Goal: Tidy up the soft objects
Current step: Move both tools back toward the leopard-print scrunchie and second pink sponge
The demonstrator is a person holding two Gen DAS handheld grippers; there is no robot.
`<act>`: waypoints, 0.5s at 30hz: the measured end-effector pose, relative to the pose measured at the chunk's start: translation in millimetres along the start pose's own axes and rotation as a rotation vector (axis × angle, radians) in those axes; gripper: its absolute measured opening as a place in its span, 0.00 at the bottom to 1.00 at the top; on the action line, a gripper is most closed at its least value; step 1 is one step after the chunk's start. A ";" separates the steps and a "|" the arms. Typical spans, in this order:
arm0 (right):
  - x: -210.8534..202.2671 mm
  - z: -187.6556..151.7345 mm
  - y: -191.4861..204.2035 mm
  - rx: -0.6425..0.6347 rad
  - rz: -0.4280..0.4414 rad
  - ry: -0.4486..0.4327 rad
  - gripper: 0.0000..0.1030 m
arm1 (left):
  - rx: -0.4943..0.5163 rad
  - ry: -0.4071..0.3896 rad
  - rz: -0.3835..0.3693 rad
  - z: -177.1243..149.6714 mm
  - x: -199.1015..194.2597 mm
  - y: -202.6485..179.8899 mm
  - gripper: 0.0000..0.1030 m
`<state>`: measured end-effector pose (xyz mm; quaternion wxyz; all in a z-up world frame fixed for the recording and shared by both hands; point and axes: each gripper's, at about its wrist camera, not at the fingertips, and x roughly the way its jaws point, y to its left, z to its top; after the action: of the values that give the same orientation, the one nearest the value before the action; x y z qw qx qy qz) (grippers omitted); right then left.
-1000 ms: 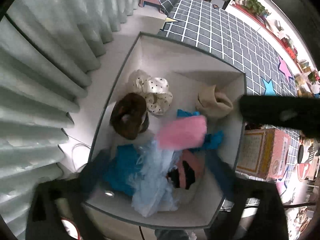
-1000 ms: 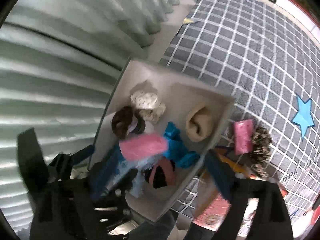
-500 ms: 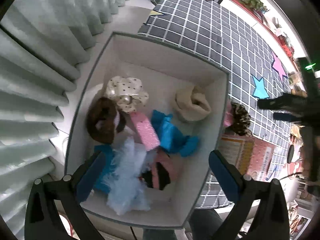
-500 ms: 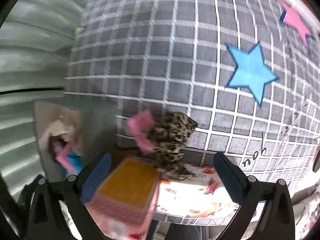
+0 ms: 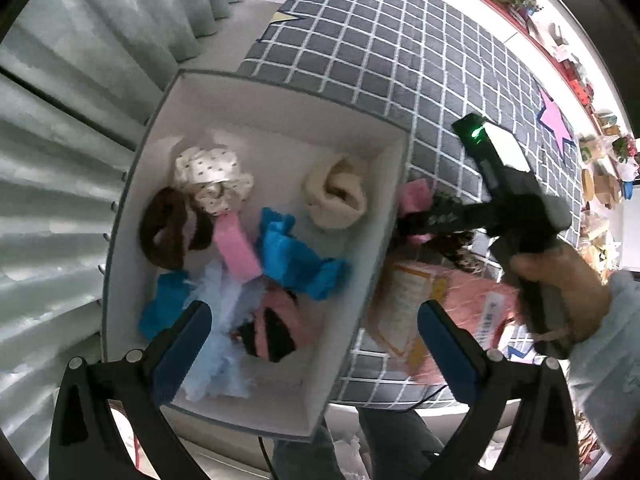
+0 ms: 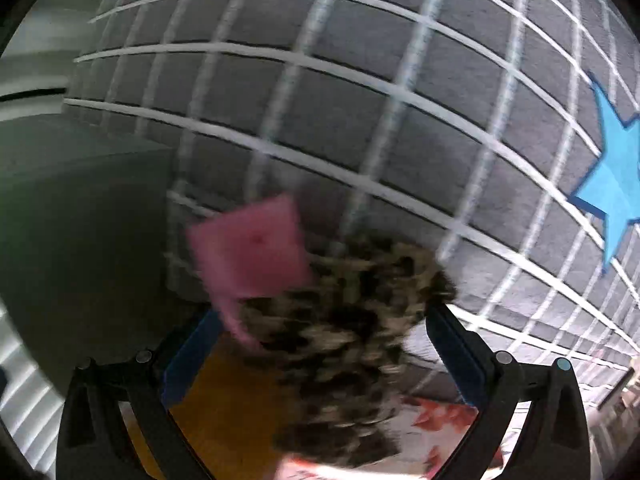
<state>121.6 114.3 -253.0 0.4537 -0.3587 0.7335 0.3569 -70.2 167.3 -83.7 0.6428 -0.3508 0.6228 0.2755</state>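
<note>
The left gripper point(image 5: 316, 344) is hanging released over the box point(image 5: 280, 96); the right gripper point(image 6: 320, 344), released, is straddling a scrunchie point(image 6: 352, 336) on the checked mat point(image 6: 360, 100) by curtains point(image 5: 100, 40).

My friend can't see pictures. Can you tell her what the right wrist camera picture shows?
The right claw is open, its two blue-padded fingers on either side of a fluffy leopard-print scrunchie. A pink sponge sits just left of the scrunchie, touching or overlapping it, on a grey mat with white grid lines and a blue star. The picture is blurry.
</note>
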 end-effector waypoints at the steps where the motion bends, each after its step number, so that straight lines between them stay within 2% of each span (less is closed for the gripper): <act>1: -0.9 -4.4 -6.2 0.011 -0.003 -0.015 1.00 | 0.001 0.000 -0.004 1.6 -1.3 -5.1 1.00; 6: -9.3 -33.7 -71.0 0.115 -0.011 -0.048 1.00 | 0.053 -0.016 -0.016 15.4 -8.1 -41.0 1.00; 8: -9.9 -45.9 -98.4 0.159 0.034 -0.048 1.00 | 0.078 -0.013 -0.028 21.2 -7.3 -59.8 1.00; 10: -8.9 -61.6 -124.0 0.187 0.118 -0.046 1.00 | 0.101 -0.007 -0.037 25.4 -4.4 -77.3 1.00; 15: -14.2 -92.5 -160.8 0.234 0.216 -0.102 1.00 | 0.141 0.020 -0.048 31.7 5.0 -119.4 1.00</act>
<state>225.0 -39.8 -240.9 0.4881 -0.2040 0.7804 0.3335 43.9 120.2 -76.5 0.6659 -0.3223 0.6385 0.2121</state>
